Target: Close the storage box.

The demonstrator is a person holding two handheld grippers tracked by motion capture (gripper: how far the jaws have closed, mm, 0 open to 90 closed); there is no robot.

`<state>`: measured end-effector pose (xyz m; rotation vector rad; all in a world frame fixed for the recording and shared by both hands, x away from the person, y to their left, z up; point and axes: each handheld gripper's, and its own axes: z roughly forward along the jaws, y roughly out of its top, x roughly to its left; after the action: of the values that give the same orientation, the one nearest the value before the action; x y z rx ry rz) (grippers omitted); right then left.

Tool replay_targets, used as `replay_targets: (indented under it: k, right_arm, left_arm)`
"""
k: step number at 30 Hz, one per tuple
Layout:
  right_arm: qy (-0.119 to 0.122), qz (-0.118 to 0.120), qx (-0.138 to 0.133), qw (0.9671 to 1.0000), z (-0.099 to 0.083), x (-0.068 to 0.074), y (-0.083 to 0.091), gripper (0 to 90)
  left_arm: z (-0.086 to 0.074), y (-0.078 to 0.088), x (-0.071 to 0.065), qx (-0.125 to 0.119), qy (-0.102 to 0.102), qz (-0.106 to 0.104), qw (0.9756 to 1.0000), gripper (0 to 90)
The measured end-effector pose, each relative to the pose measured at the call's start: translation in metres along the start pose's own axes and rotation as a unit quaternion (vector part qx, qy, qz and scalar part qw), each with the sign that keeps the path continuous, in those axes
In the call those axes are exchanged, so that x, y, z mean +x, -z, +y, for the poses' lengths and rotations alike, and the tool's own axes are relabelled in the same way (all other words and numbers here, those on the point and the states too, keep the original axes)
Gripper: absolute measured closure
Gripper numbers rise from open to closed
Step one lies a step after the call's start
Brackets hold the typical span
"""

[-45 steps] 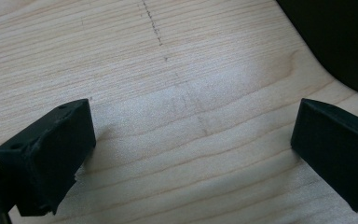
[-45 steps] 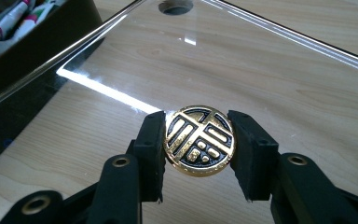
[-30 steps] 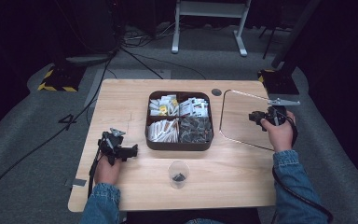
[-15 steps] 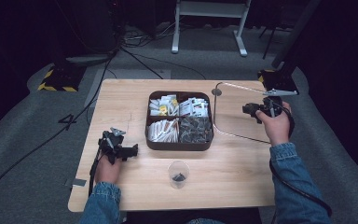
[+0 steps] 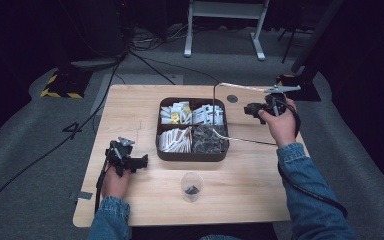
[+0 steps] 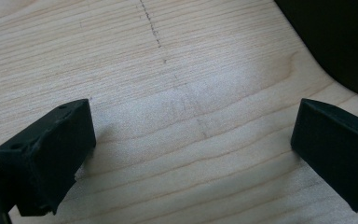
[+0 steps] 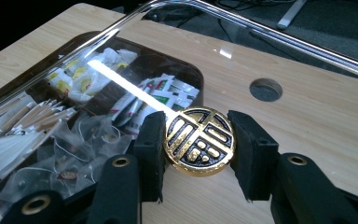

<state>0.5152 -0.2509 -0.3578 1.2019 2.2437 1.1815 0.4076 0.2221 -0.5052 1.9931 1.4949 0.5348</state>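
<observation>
Since 0.5 s ago the clear glass lid has tipped up further, its far edge now raised high while its near edge rests over the dark brown four-compartment box. Right gripper is at the box's right side, jaws closed tight on the lid's round gold-and-black knob, which sits squarely btwn the two black pads in the right gripper view. Through the tilted glass there: white sachets, tea bags w/ yellow and red-green print, clear-wrapped packets in the box. Round hole in the light wooden table lies just beyond the knob. Left gripper is held low over the table's near-left part, well apart from the box, jaws spread wide w/ nothing btwn them, bare wood grain beneath. Small clear plastic cup w/ dark bits inside stands near the front edge, btwn the two forearms.
</observation>
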Motion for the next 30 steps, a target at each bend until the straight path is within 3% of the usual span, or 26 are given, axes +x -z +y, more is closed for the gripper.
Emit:
replay_targets:
  k: [14,30]
  right_arm:
    - [0.023,0.003,0.009,0.9997,0.029,0.039,-0.033,59.0]
    - [0.032,0.032,0.009,0.9990,0.051,0.083,-0.064,59.1]
  left_arm:
    - [0.000,0.000,-0.001,0.001,0.001,0.002,1.0000,0.1]
    - [0.002,-0.002,-0.001,-0.001,-0.001,-0.001,1.0000,0.1]
